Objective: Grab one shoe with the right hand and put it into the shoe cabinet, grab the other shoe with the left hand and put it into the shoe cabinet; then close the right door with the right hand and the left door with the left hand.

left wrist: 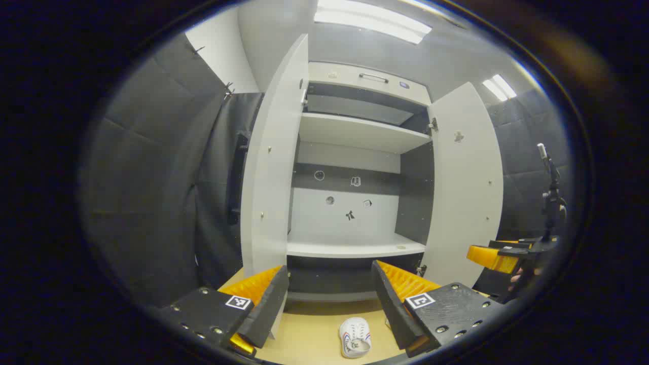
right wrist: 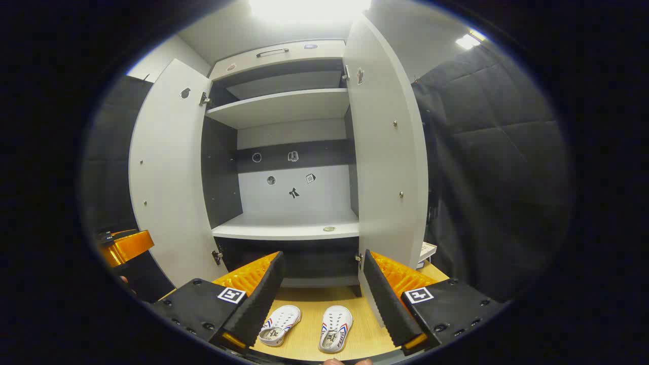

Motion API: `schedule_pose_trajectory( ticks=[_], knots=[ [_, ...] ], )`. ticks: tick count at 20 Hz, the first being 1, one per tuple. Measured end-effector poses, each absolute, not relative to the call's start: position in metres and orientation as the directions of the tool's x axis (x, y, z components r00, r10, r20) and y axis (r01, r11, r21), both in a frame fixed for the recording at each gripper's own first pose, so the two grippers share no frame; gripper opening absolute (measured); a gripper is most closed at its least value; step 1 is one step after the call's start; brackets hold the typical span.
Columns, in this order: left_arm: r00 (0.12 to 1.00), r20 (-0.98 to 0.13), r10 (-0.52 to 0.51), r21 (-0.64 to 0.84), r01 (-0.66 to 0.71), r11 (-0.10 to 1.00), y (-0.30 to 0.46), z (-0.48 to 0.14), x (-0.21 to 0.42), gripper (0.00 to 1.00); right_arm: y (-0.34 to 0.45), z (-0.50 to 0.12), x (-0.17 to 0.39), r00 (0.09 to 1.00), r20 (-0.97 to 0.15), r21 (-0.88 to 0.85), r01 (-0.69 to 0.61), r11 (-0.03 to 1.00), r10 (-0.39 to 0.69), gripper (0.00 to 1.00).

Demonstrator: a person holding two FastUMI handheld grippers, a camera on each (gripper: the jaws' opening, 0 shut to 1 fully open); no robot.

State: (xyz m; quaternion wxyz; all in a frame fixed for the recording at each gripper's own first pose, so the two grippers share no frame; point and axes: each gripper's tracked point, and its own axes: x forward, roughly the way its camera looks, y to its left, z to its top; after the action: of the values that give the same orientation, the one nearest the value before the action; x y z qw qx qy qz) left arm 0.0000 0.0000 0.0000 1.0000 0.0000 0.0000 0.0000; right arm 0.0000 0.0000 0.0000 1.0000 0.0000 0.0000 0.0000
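Down on the wooden floor (right wrist: 309, 332), two white shoes lie side by side before the open shoe cabinet (right wrist: 284, 230), toes pointing toward it. The right shoe (right wrist: 335, 327) sits just below and ahead of the right hand-held gripper (right wrist: 320, 289), whose jaws are spread and empty. The left hand-held gripper (left wrist: 329, 294), likewise released, hovers over the left shoe (right wrist: 279, 324).

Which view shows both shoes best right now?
The right gripper view: the left shoe and right shoe lie side by side on the floor between its tongs. The left gripper view shows one shoe.
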Motion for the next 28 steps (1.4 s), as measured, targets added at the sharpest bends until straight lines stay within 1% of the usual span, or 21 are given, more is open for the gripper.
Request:
schedule_pose_trajectory(
  ticks=[1,3,8,10,12,15,19,20,21,22,23,24,28],
  knots=[
    [1.000,-0.003,0.024,0.009,-0.024,1.000,0.006,-0.001,-0.003,0.94,-0.001,0.001,0.001,1.000,0.000,-0.002,0.007,1.000,-0.007,0.96],
    [0.998,0.012,0.065,0.024,-0.065,0.998,0.016,0.002,-0.008,0.94,-0.003,0.001,0.002,1.000,0.000,-0.010,0.017,1.000,-0.017,0.98],
    [0.997,-0.020,0.078,0.009,-0.078,0.997,0.023,-0.008,-0.013,0.94,-0.008,-0.006,0.006,0.999,-0.024,-0.014,0.043,0.999,-0.044,0.96],
    [0.996,-0.024,0.083,0.007,-0.083,0.997,0.025,-0.009,-0.014,0.94,-0.010,-0.009,0.006,0.998,-0.035,-0.018,0.054,0.998,-0.055,0.98],
    [0.996,-0.018,0.085,0.010,-0.084,0.996,0.024,-0.008,-0.015,0.94,-0.008,-0.009,0.007,0.998,-0.042,-0.023,0.049,0.999,-0.050,0.96],
    [0.997,-0.018,0.081,0.027,-0.080,0.996,0.022,-0.010,-0.017,0.94,-0.006,-0.013,0.009,0.998,-0.052,-0.033,0.042,0.999,-0.044,0.98],
    [0.997,-0.040,0.068,0.017,-0.067,0.998,0.017,-0.021,-0.023,0.94,-0.004,-0.028,0.019,0.994,-0.106,-0.035,0.027,0.999,-0.030,0.98],
    [0.997,-0.048,0.063,0.013,-0.062,0.998,0.015,-0.024,-0.024,0.96,-0.004,-0.035,0.023,0.992,-0.123,-0.051,0.024,0.998,-0.030,0.96],
    [0.997,-0.056,0.058,0.011,-0.058,0.998,0.014,-0.028,-0.026,0.92,-0.003,-0.042,0.028,0.990,-0.141,-0.060,0.014,0.998,-0.023,0.98],
    [0.996,-0.064,0.055,0.011,-0.054,0.998,0.012,-0.031,-0.027,0.94,-0.001,-0.049,0.033,0.987,-0.160,-0.058,0.002,0.998,-0.011,0.98],
    [0.996,-0.071,0.051,0.013,-0.050,0.999,0.012,-0.035,-0.029,0.90,0.003,-0.057,0.039,0.984,-0.179,-0.050,-0.012,0.999,0.003,0.98],
    [0.996,-0.076,0.049,0.015,-0.048,0.999,0.011,-0.036,-0.030,0.94,0.004,-0.065,0.045,0.979,-0.202,-0.043,-0.018,0.999,0.009,0.98],
    [0.992,-0.120,0.032,0.012,-0.031,0.999,0.007,-0.052,-0.036,0.94,0.014,-0.110,0.067,0.946,-0.323,0.011,-0.037,0.999,0.039,0.98]
  ],
)
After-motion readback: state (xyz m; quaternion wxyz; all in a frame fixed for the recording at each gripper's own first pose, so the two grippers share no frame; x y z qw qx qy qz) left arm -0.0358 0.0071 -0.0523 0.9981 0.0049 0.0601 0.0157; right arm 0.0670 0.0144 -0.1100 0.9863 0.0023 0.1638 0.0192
